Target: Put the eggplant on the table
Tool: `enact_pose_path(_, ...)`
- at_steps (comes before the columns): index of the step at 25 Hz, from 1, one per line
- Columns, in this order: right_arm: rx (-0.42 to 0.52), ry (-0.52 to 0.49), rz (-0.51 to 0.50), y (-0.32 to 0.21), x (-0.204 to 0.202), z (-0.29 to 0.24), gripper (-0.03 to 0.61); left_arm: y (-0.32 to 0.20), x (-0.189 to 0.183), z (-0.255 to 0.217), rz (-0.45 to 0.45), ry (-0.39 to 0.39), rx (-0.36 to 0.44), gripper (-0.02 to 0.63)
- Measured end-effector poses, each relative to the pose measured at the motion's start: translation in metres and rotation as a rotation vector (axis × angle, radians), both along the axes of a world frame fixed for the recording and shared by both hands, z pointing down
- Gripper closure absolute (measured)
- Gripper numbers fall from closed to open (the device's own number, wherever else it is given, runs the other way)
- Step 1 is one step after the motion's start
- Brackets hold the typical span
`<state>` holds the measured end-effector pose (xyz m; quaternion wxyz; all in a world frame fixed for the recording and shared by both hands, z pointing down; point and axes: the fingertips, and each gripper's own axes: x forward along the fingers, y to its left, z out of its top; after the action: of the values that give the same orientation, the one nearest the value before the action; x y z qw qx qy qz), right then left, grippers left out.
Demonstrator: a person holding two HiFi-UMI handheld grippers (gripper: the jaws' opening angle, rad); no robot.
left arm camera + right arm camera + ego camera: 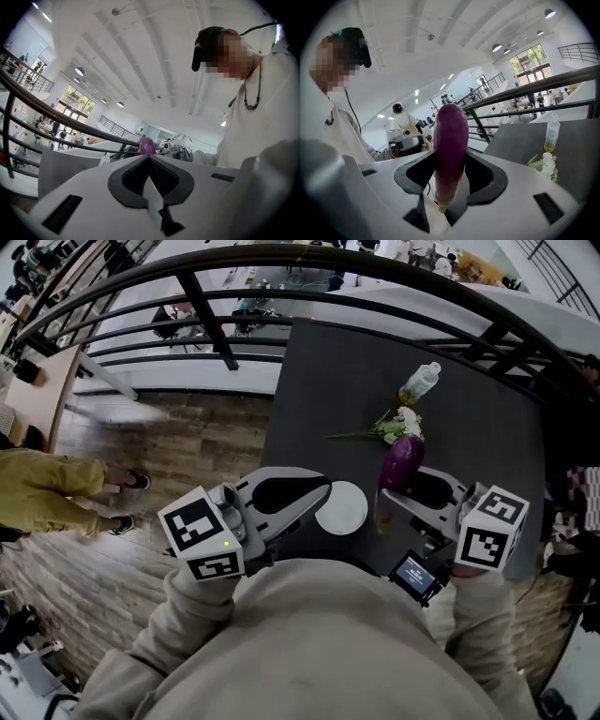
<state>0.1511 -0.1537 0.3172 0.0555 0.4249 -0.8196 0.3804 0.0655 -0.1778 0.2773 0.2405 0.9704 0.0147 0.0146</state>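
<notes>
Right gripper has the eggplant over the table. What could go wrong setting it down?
1. The eggplant stands tall in the right gripper, gripped near its stem end, so it may topple and roll on release.
2. The flowers and bottle lie just beyond it, so a roll or forward push could knock them.

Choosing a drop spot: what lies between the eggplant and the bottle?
White flowers lie on the table between the eggplant and the bottle, seen in the head view.
</notes>
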Motion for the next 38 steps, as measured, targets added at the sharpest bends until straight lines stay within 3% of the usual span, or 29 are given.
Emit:
enact_pose_path(22,-0.153,-0.009,-0.100,-0.011,-0.018,0.077,0.367,-0.002,-0.024,0.029,-0.098,-0.049,-0.070,0.609)
enact_pose_path(38,-0.347,0.049,-0.200,-0.018,-0.032,0.171,0.367,-0.002,-0.065,0.051,-0.200,-0.071,-0.099,0.609)
